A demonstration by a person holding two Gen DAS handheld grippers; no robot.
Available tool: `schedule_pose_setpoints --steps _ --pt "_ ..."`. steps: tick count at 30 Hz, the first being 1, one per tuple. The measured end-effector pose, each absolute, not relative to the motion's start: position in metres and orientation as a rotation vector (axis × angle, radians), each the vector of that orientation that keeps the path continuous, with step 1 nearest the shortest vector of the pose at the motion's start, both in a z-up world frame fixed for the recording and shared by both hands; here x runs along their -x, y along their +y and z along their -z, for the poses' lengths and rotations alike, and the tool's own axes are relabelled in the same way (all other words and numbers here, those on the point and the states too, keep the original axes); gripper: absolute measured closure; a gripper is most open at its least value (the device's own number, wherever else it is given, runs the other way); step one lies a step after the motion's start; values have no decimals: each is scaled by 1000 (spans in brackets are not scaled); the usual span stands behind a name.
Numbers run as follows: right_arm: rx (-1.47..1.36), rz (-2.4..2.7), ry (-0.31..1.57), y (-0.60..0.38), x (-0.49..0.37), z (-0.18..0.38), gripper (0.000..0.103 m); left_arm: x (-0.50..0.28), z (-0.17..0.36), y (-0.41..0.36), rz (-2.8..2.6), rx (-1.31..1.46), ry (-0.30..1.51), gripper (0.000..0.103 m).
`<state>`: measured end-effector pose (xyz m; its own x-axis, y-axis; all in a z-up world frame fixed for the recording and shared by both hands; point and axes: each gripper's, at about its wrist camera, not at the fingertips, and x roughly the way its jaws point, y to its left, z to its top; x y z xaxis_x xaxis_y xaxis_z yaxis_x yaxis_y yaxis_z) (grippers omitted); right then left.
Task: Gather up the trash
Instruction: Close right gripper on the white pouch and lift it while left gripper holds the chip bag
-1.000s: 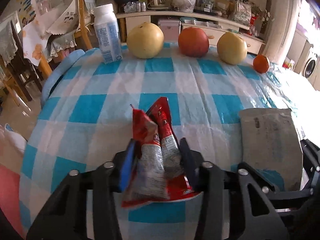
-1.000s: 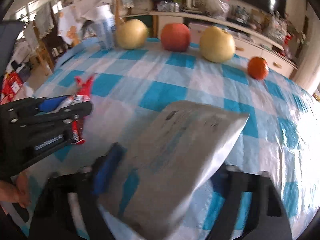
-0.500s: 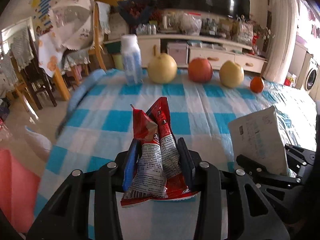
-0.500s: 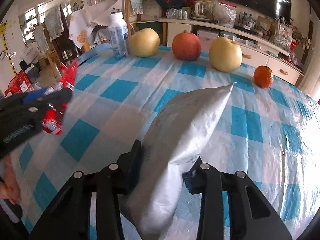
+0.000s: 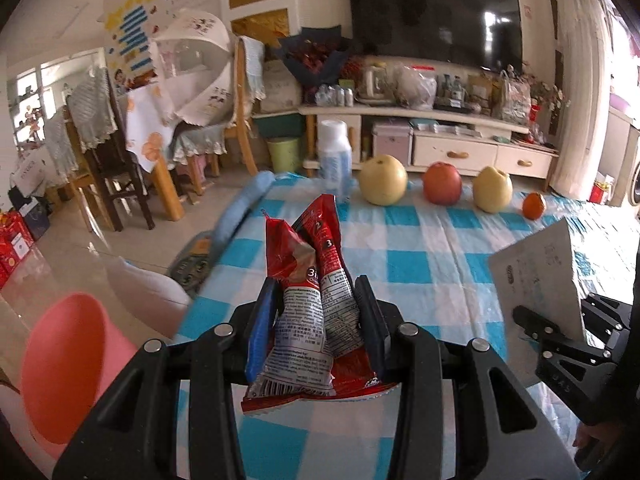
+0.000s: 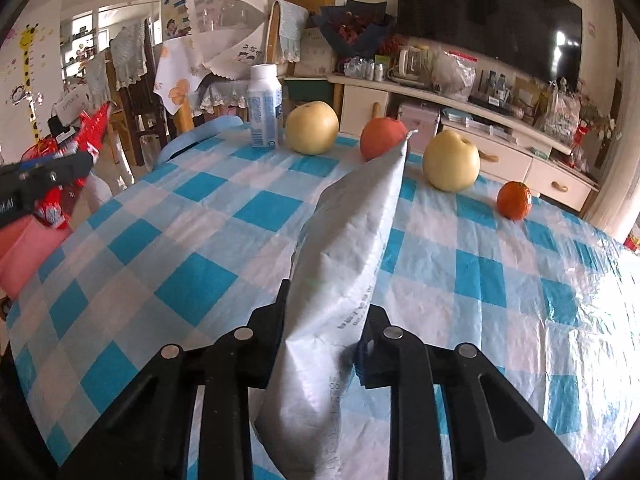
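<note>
My left gripper (image 5: 316,316) is shut on a crumpled red snack wrapper (image 5: 310,292) and holds it above the table's left edge. My right gripper (image 6: 324,316) is shut on a flat white paper bag (image 6: 344,248), lifted above the blue-and-white checked tablecloth (image 6: 208,216). The bag also shows in the left wrist view (image 5: 536,276) at the right. In the right wrist view the left gripper with the red wrapper (image 6: 86,136) is at the far left. A pink bin (image 5: 64,364) stands on the floor below left of the left gripper.
At the table's far side stand a white milk bottle (image 6: 264,112), two yellow pears (image 6: 312,128), a red apple (image 6: 380,138) and a small orange (image 6: 514,200). Chairs (image 5: 104,152) and a TV cabinet (image 5: 440,136) lie beyond.
Both grippers have lifted their trash off the table and risen. The left gripper has swung left toward the table edge, bringing the pink bin into view.
</note>
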<state>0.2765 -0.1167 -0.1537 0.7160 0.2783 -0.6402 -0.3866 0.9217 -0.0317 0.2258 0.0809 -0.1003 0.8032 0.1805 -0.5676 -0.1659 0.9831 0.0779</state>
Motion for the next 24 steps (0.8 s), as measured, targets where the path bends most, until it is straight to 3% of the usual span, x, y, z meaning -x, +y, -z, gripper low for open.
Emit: schedule_pose_setpoints --steps 3,24 --pt "178 -367 662 -114 -270 149 80 -219 95 91 -213 -33 588 61" --pt "255 -444 564 -53 -218 114 82 -192 78 161 -337 -12 523 61"
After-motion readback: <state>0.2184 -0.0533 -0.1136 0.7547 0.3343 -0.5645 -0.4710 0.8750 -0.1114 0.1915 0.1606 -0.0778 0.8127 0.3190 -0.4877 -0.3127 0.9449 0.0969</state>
